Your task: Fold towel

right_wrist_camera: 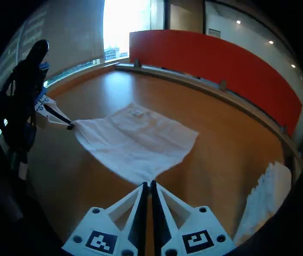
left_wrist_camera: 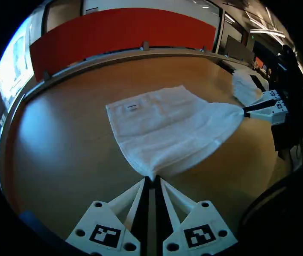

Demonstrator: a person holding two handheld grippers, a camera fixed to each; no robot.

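At the bottom of the left gripper view, the left gripper (left_wrist_camera: 152,178) has its two white fingers pressed nearly together, pinching one corner of a white towel (left_wrist_camera: 168,123). The towel fans out from that pinch and lies across the middle of a wooden table (left_wrist_camera: 66,149), with a small label patch near its far edge. At the towel's right-hand corner, farther off, the right gripper (left_wrist_camera: 245,112) pinches the cloth too; in the right gripper view its fingers are likewise drawn close on a corner. The towel's near edge runs between the two pinched corners. A dark-sleeved arm (right_wrist_camera: 25,89) holds the left gripper in the right gripper view. Beyond the right gripper, a second white cloth (left_wrist_camera: 246,87) rests near the table's edge. A red partition (left_wrist_camera: 121,34) stands along the table's far side.
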